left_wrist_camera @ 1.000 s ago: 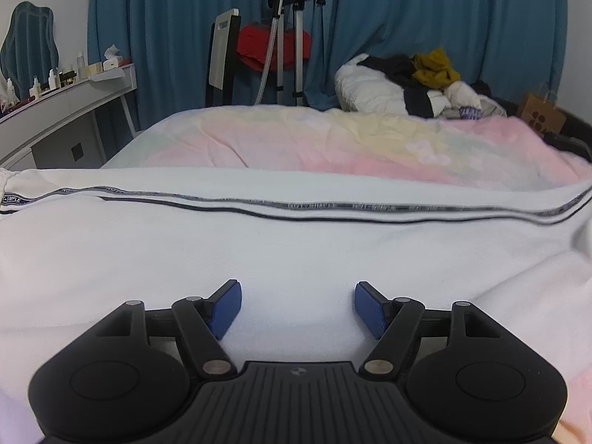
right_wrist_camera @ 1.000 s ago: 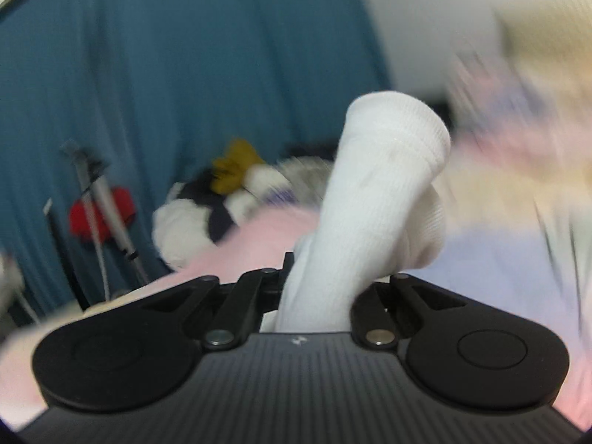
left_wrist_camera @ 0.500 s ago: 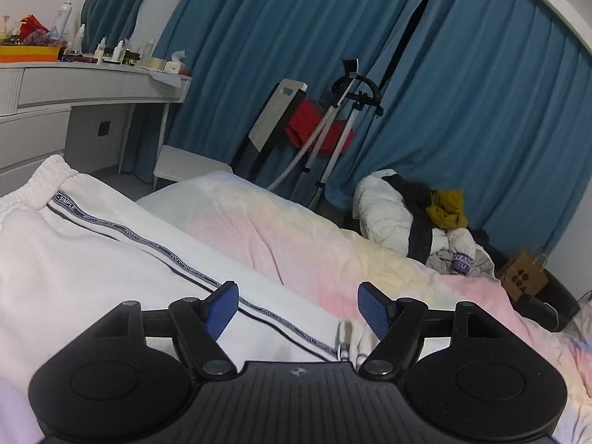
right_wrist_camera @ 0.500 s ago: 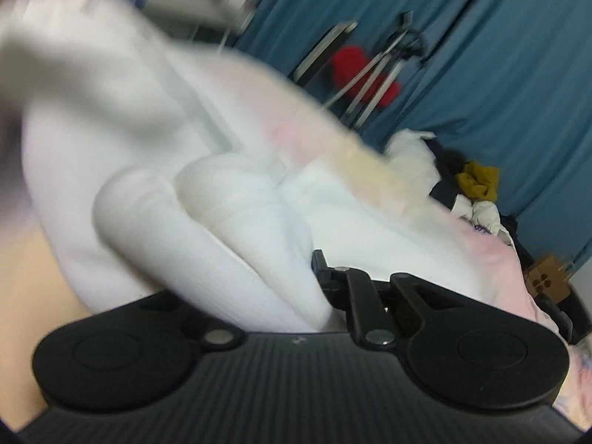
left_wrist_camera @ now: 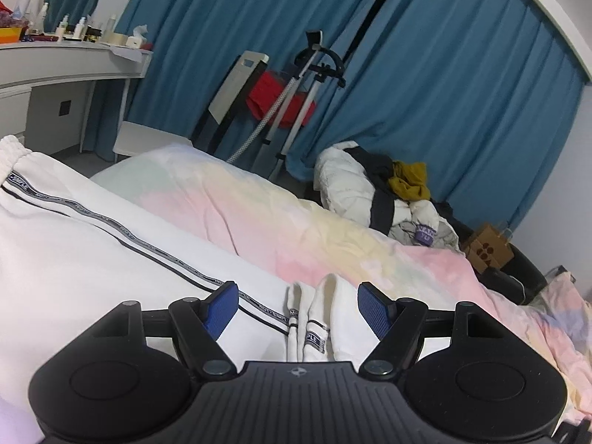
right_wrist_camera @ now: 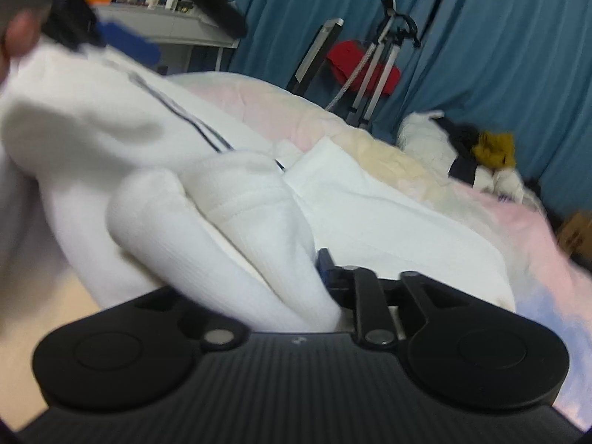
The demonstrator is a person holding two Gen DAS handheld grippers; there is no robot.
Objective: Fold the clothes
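White track trousers (left_wrist_camera: 92,259) with a dark side stripe lie across the pastel bedspread (left_wrist_camera: 296,222). My left gripper (left_wrist_camera: 298,309) is open just above the trousers, its blue pads either side of the bunched leg cuffs (left_wrist_camera: 314,318). My right gripper (right_wrist_camera: 296,277) is shut on a thick ribbed white fold of the trousers (right_wrist_camera: 222,229), which hides its left finger. The left gripper (right_wrist_camera: 111,33) shows blurred at the upper left of the right wrist view.
A pile of clothes (left_wrist_camera: 381,192) sits at the far end of the bed. A garment steamer stand (left_wrist_camera: 296,103) and blue curtains (left_wrist_camera: 444,92) are behind. A white dresser (left_wrist_camera: 63,74) with bottles stands at the left. A cardboard box (left_wrist_camera: 488,248) is at the right.
The left gripper has swung right along the trousers to the leg cuffs and stayed open. The right gripper carried its held fold leftward over the rest of the trousers.
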